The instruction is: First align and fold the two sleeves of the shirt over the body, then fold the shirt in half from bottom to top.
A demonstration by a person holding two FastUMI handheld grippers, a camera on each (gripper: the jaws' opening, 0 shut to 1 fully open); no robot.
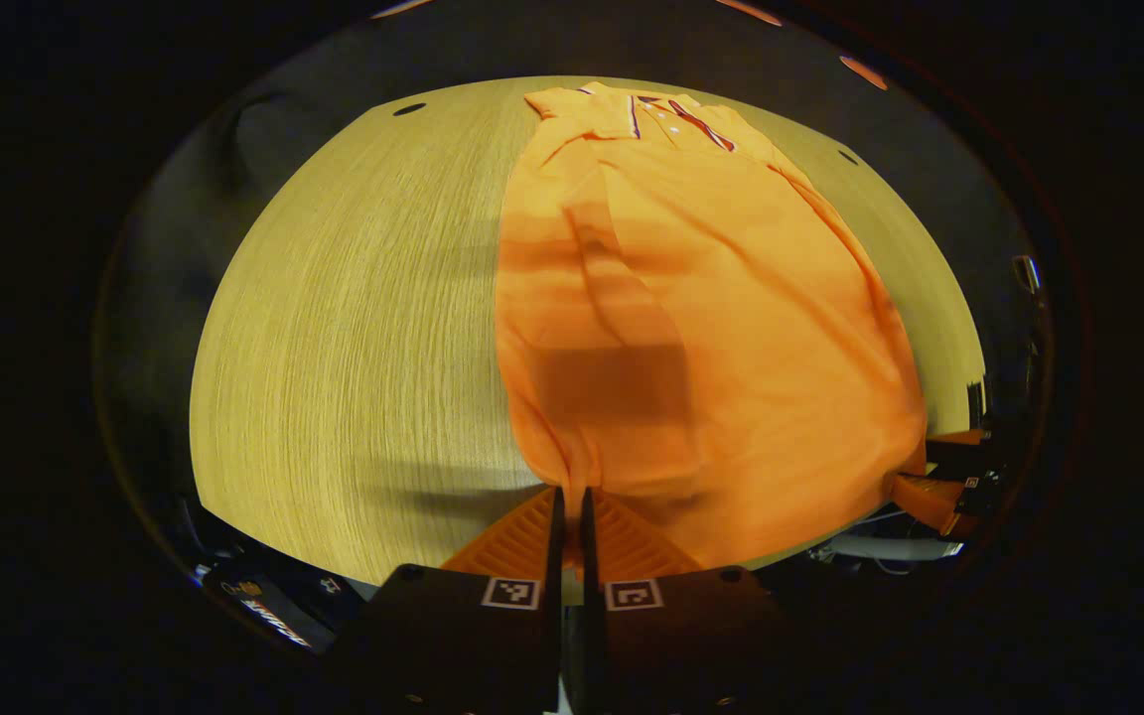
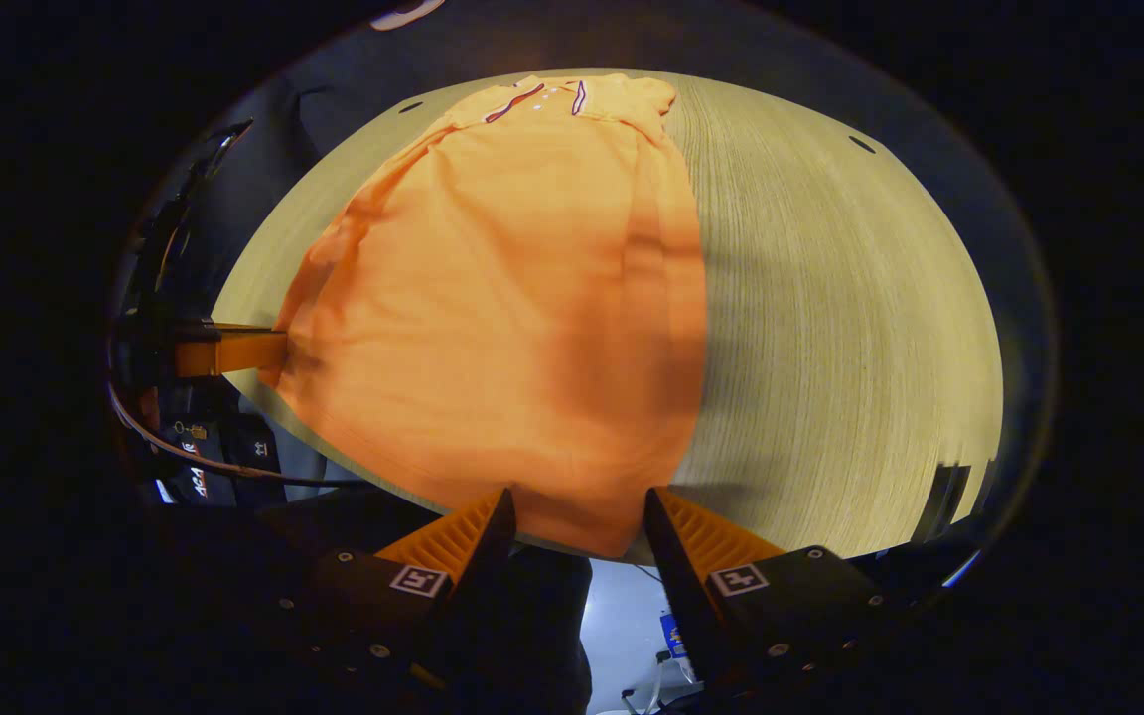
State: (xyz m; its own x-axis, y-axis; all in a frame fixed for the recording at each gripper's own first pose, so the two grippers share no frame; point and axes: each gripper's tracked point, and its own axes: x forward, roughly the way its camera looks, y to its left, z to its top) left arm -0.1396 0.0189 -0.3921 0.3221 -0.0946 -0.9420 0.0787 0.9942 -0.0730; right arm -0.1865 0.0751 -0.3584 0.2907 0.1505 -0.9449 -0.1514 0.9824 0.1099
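Note:
An orange polo shirt (image 1: 711,328) lies lengthwise on the wooden table (image 1: 354,328), its striped collar (image 1: 666,114) at the far end and both sleeves folded in over the body. My left gripper (image 1: 572,511) is shut on one corner of the bottom hem, where the cloth bunches at its tips. In the right gripper view, my right gripper (image 2: 580,521) stands open with the other corner of the shirt (image 2: 512,298) hanging between its fingers at the table's near edge. Each gripper also appears in the other's view: the right gripper (image 1: 925,467) and the left gripper (image 2: 269,350).
Bare wood flanks the shirt, wide on its left in the left gripper view and on its right on the table (image 2: 830,318) in the right gripper view. Small dark holes (image 1: 409,108) (image 2: 861,144) mark the far corners. Cables and dark gear sit below the near edge.

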